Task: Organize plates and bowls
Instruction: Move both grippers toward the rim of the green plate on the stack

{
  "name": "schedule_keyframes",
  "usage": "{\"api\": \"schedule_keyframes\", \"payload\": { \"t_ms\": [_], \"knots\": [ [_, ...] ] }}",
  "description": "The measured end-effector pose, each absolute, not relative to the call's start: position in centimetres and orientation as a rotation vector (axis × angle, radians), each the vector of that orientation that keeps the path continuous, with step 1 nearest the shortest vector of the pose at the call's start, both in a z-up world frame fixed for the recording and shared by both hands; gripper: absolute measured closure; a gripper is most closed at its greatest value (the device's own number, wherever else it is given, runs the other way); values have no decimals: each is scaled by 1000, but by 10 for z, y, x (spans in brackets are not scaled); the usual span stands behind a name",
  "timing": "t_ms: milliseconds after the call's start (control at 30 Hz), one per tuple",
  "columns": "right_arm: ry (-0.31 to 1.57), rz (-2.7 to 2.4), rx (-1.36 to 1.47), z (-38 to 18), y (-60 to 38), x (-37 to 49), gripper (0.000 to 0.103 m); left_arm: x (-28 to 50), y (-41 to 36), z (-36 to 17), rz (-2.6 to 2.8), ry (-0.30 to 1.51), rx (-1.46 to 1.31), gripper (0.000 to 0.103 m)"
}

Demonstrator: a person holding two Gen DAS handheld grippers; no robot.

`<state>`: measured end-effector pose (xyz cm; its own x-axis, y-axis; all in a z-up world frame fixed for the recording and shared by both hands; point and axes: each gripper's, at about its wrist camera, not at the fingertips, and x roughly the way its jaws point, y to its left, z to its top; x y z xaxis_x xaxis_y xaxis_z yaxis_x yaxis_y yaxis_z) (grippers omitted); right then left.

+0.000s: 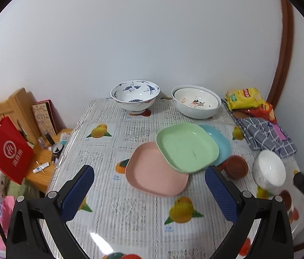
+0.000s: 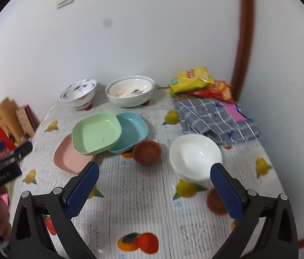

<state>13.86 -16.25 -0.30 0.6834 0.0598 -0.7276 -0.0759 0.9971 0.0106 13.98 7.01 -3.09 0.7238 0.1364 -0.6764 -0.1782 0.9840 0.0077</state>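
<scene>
Three square plates overlap mid-table: a green plate [image 1: 186, 146] [image 2: 97, 132] on top, a pink plate [image 1: 152, 172] [image 2: 70, 157] under its left side, a blue plate [image 1: 221, 142] [image 2: 132, 129] under its right. A small brown bowl [image 1: 237, 166] [image 2: 147, 152] and a white bowl [image 1: 269, 169] [image 2: 195, 156] sit to the right. A blue-patterned bowl [image 1: 134, 96] [image 2: 78, 92] and a large white bowl [image 1: 196, 103] [image 2: 130, 92] stand at the back. My left gripper [image 1: 149, 192] is open, just short of the pink plate. My right gripper [image 2: 155, 191] is open, near the white bowl.
The table [image 1: 113, 215] has a fruit-print cover. Snack bags [image 2: 197, 82] and a checked cloth [image 2: 216, 118] lie at the back right. A second brown bowl [image 2: 215, 202] sits by my right finger. A red bag [image 1: 7, 151] stands off the left edge.
</scene>
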Motion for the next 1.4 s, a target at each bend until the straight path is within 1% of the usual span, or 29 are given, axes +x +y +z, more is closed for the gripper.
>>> {"api": "schedule_keyframes", "payload": {
  "t_ms": [200,400,433,467,533,600,700,833,867,933,967,1100,1233,1400],
  "knots": [
    [790,112,-83,-8,-135,176,3,178,81,-37,156,786,-85,0],
    [795,153,-39,-12,-126,222,3,214,86,-48,149,805,-78,1],
    [794,148,-36,-13,-123,232,3,222,86,-52,150,811,-73,3],
    [792,147,-33,-15,-121,242,4,226,86,-53,151,814,-70,6],
    [792,161,-15,-17,-118,257,7,237,86,-60,153,825,-62,10],
    [795,179,11,-22,-114,272,8,248,87,-66,151,834,-55,11],
    [809,207,41,-37,-109,289,12,262,89,-79,145,848,-52,13],
    [868,243,67,-68,-102,309,23,280,94,-98,129,895,-74,24],
    [883,249,72,-75,-100,312,24,285,94,-102,121,904,-79,31],
    [916,260,84,-92,-98,317,35,293,95,-113,106,928,-89,36],
    [922,264,87,-97,-98,318,36,296,95,-116,104,933,-93,37],
    [938,291,86,-114,-94,321,38,307,94,-132,89,945,-105,41],
    [959,312,94,-125,-89,327,45,316,91,-143,73,967,-105,44],
    [998,299,62,-139,-85,325,47,320,90,-156,69,981,-105,50]
  ]
}}
